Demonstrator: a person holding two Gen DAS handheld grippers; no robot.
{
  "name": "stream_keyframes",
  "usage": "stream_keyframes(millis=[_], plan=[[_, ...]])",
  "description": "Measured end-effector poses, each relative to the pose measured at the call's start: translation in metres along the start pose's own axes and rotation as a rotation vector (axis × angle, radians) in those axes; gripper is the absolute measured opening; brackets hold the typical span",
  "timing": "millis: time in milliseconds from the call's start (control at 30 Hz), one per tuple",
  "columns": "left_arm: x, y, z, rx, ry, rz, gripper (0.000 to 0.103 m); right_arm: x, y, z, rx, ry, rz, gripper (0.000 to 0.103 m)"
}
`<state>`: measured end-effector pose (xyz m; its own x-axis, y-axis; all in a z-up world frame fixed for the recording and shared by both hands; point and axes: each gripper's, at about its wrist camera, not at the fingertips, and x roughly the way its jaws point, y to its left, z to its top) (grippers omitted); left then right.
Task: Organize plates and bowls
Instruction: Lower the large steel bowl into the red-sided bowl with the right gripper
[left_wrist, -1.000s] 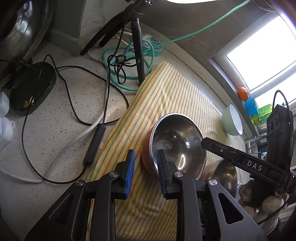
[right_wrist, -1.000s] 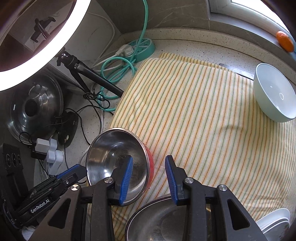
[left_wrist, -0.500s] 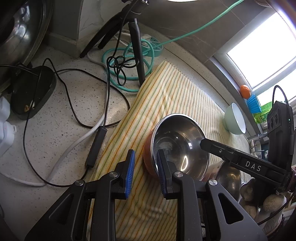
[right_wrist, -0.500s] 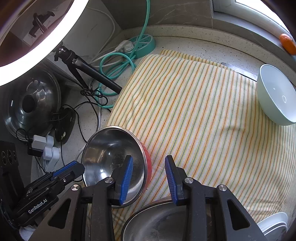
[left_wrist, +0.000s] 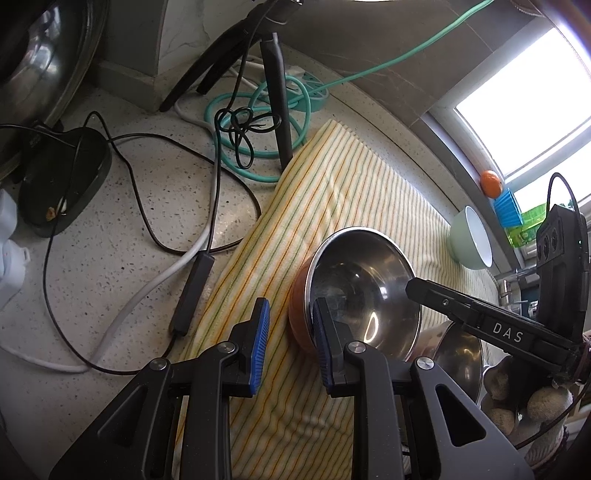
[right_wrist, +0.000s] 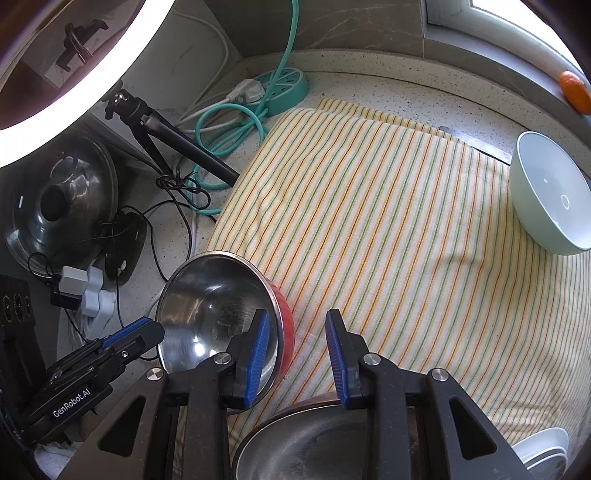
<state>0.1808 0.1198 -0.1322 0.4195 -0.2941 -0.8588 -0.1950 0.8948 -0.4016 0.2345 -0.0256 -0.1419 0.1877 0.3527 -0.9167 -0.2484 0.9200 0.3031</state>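
A steel bowl with a red outside (left_wrist: 360, 291) sits tilted on the striped cloth (left_wrist: 332, 192). My left gripper (left_wrist: 290, 345) is open, its jaws astride the bowl's near rim, right jaw inside. My right gripper (right_wrist: 297, 349) is open, its left jaw inside the same bowl (right_wrist: 218, 306), right jaw outside over the cloth (right_wrist: 388, 229). A second steel bowl (right_wrist: 314, 439) lies under the right gripper and shows in the left wrist view (left_wrist: 458, 350). A pale green bowl (right_wrist: 550, 203) stands at the cloth's far right. White plates (right_wrist: 543, 454) are stacked at the bottom right.
A tripod (left_wrist: 273, 74), teal cable coil (left_wrist: 258, 110), black and white cables (left_wrist: 207, 206) and a black dock (left_wrist: 62, 184) lie left of the cloth. A pot lid (right_wrist: 55, 206) and white plugs (right_wrist: 88, 291) sit far left. An orange (right_wrist: 572, 92) rests on the sill.
Both grippers have moved a little back and to the left with the red bowl between them; the bowl has shifted slightly towards the cloth's left edge. Jaw openings look the same.
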Motion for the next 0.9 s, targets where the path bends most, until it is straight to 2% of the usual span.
stream_keyframes(millis=[300, 400, 667, 900], plan=[[0.002, -0.002, -0.004, 0.014, 0.001, -0.004, 0.021, -0.003, 0.001, -0.005, -0.024, 0.003, -0.006, 0.022], [0.002, -0.005, -0.005, 0.024, -0.003, -0.009, 0.016, -0.001, 0.002, -0.005, -0.033, 0.008, -0.007, 0.02], [0.003, -0.009, -0.005, 0.033, -0.009, -0.009, 0.012, 0.004, 0.008, -0.005, -0.049, 0.021, 0.005, 0.006], [0.002, -0.011, -0.006, 0.024, -0.014, -0.009, 0.01, 0.001, 0.013, -0.005, -0.055, 0.01, 0.0, 0.005]])
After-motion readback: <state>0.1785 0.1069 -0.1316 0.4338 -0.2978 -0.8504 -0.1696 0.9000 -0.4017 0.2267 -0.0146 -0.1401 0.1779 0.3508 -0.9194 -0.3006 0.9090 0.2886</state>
